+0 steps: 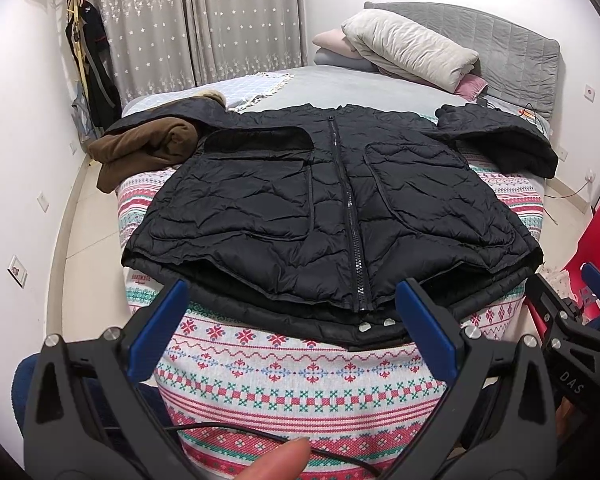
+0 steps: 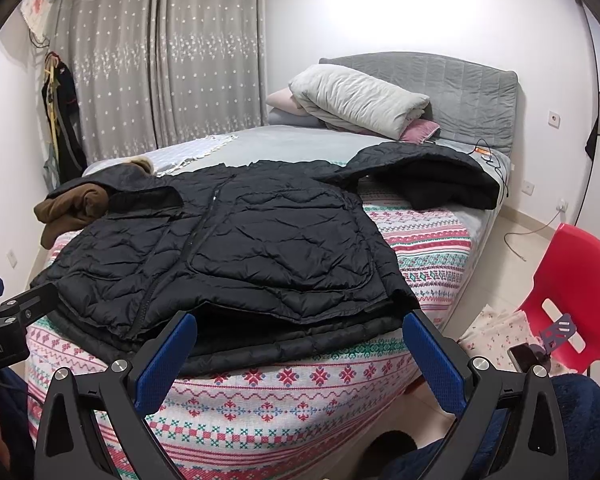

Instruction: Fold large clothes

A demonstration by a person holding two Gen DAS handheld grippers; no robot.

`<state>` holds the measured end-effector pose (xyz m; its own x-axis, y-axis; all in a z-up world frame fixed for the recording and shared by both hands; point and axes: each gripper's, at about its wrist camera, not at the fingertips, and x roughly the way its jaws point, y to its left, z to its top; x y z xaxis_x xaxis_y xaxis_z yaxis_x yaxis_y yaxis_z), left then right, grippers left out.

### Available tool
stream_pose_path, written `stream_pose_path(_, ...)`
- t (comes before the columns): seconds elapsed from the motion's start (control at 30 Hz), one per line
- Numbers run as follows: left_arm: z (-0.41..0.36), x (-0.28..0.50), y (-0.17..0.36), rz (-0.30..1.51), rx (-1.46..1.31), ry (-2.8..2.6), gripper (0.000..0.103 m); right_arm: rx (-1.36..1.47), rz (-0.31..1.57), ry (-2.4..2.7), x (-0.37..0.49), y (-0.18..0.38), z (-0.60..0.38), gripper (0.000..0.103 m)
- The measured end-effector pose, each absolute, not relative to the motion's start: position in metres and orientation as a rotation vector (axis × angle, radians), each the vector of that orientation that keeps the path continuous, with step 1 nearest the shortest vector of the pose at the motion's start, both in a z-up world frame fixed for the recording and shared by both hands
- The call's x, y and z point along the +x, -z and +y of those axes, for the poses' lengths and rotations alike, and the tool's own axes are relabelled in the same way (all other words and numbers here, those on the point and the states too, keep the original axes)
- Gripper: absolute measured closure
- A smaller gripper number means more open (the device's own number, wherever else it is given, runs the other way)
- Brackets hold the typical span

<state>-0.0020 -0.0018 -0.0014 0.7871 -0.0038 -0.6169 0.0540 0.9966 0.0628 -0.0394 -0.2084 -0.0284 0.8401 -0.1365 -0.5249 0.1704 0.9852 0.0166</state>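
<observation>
a: is something hidden?
b: yes, the black jacket (image 1: pixel 332 200) on the bed (image 1: pixel 300 380) covers one sleeve's end.
a: the fingers?
b: left gripper (image 1: pixel 296 320) and right gripper (image 2: pixel 300 356) both released, empty.

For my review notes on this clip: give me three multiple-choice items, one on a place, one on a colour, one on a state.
1. Where does the brown garment lie?
A. by the jacket's left sleeve as pictured
B. on the chair
C. on the pillows

2. What colour is the chair?
A. blue
B. red
C. grey

3. How is the black jacket's zipper?
A. open
B. torn out
C. closed

Key: 1 A, it sits at the bed's left edge; 2 B, red plastic; 3 C, the front panels meet.
</observation>
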Motion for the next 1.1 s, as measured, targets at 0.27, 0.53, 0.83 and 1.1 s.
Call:
stream_pose_path(0.27,-0.002,-0.002,0.002,0.669,0.083,0.03,0.0,0.063,0.547,0.162,-0.039,0.03,-0.209,0.0)
stream_pose_path(0.53,-0.002,-0.003,0.003,0.667,0.08,0.035,0.0,0.058,0.552,0.163,-0.04,0.031,-0.208,0.0)
stream_pose_path(0.83,-0.001,-0.001,0.005,0.689,0.078,0.032,0.0,0.038,0.554,0.173,-0.04,0.034,-0.208,0.0)
stream_pose_path(1.1,0.019,0.012,0.005,0.696,0.117,0.001,0.0,0.01,0.566,0.21,-0.035,0.034,-0.211,0.0)
